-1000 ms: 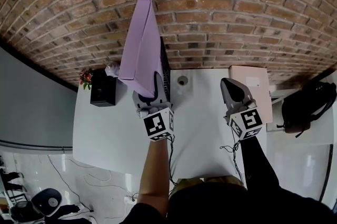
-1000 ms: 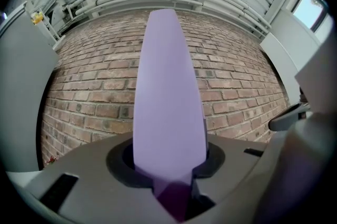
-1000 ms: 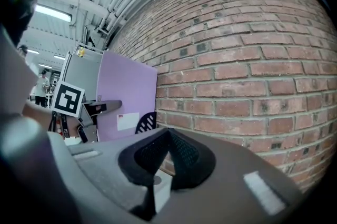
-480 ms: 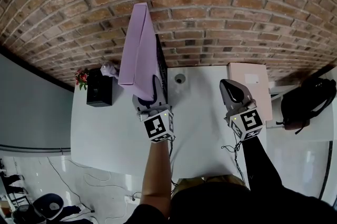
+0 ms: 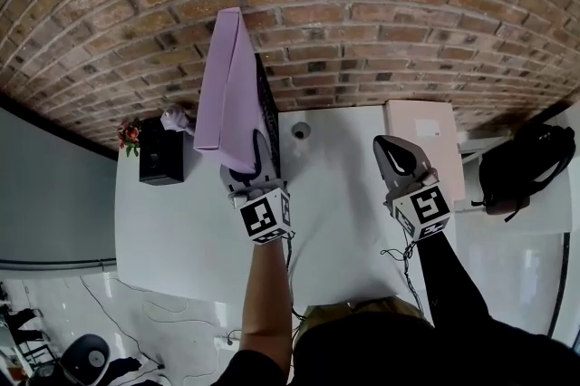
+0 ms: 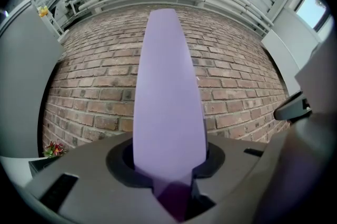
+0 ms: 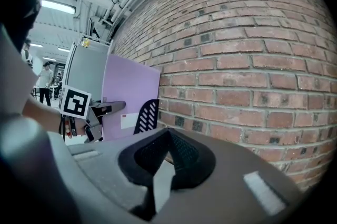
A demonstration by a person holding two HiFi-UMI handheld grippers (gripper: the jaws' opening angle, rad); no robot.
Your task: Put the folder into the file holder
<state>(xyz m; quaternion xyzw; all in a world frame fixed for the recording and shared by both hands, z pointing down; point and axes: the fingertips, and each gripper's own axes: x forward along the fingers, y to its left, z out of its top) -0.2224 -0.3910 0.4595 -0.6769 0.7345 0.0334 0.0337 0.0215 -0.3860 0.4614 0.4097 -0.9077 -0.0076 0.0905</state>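
The left gripper (image 6: 171,182) is clamped on the lower edge of the purple folder (image 6: 168,97). Its own view shows the sheet rising straight up from between the grey fingers (image 6: 89,181) and filling the middle of the picture against the brick wall (image 6: 247,86), but nothing of what lies below the grip. The head view supplies that: beyond the left gripper (image 5: 254,167) the folder (image 5: 231,85) stands on edge over the white table (image 5: 181,230), with the black file holder (image 5: 270,117) just on the right of those fingers and pressed against the folder's right face. Neither view shows whether the bottom edge is already inside the holder. The right gripper (image 7: 167,140) is closed with nothing in it, its fingers (image 7: 192,157) meeting at the tips and only a pale sliver of table showing behind them. From there the scene appears side-on: left of the fingers the folder (image 7: 131,94) shows as a broad flat sheet, the holder's (image 7: 147,115) slotted black end sits beside it near the wall, and a person (image 7: 45,78) stands far off. In the head view the right gripper (image 5: 392,147) hovers well apart from the folder, a pale box (image 5: 419,132) just right of its tips. A small black box (image 5: 159,162) with flowers (image 5: 127,135) sits left of the left fingers, and the left gripper view catches only the flowers (image 6: 52,149).
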